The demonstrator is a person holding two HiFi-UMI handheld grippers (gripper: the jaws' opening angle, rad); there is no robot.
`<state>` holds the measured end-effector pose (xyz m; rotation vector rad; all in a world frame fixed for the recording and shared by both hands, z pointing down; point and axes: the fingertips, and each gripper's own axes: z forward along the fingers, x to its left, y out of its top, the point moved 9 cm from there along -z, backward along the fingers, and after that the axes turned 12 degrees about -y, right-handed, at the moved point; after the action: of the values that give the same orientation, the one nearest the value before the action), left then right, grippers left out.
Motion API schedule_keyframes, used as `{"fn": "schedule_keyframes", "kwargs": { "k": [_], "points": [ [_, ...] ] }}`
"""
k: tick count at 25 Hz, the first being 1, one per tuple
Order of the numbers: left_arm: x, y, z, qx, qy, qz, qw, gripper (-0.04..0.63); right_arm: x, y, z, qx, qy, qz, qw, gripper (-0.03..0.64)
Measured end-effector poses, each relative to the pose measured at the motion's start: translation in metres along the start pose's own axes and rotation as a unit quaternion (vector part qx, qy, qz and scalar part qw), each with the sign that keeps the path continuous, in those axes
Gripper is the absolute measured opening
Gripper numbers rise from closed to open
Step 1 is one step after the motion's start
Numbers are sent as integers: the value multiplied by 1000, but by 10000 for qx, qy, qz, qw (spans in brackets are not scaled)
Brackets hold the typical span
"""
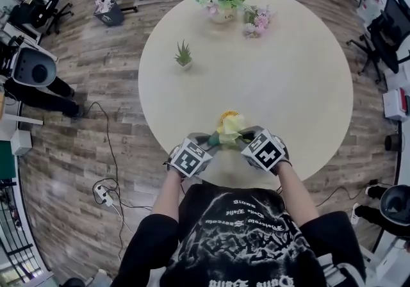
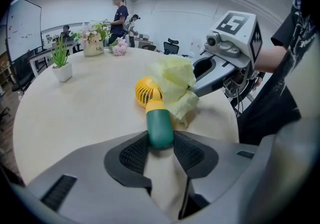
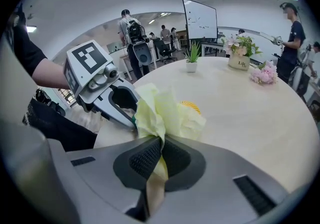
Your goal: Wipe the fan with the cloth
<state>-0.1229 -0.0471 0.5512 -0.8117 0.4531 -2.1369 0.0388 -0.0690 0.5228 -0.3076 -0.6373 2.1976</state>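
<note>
Fan [image 2: 150, 99]: yellow grille head, green handle clenched in left gripper [image 2: 161, 150] jaws; pale-yellow cloth [image 3: 162, 113], crumpled, pinched in right gripper [image 3: 161, 160] jaws.

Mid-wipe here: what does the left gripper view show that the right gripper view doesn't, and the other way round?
Only the left gripper view: the fan held by its green handle between the jaws of the left gripper, with part of its yellow grille bare beside the cloth.
Only the right gripper view: the cloth pinched between the jaws of the right gripper, hiding the fan except for a yellow sliver.
Both: the cloth against the fan head, the round table, the potted plant and the flower vase.
</note>
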Motion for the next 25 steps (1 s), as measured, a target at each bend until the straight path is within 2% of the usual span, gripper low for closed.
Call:
{"fn": "schedule_keyframes", "kwargs": {
  "k": [8,15,17,21,25],
  "points": [
    [0,6,1,227,-47,200,9995,179,-31,-14,-7,106,-430,569,9974,15],
    [-2,9,2,447,-127,509,9976,179,-57,-3,-6,-1,-1189,891,9889,15],
    [0,10,3,532,-159,563,9969,179,-60,10,0,-161,-1205,761,9897,15],
    [0,8,2,506,-181,503,9973,179,-50,32,10,-175,-1418,26,9897,15],
    [1,9,1,447,-198,486,9976,179,-53,38,14,-123,-1551,-196,9876,15]
  ]
}}
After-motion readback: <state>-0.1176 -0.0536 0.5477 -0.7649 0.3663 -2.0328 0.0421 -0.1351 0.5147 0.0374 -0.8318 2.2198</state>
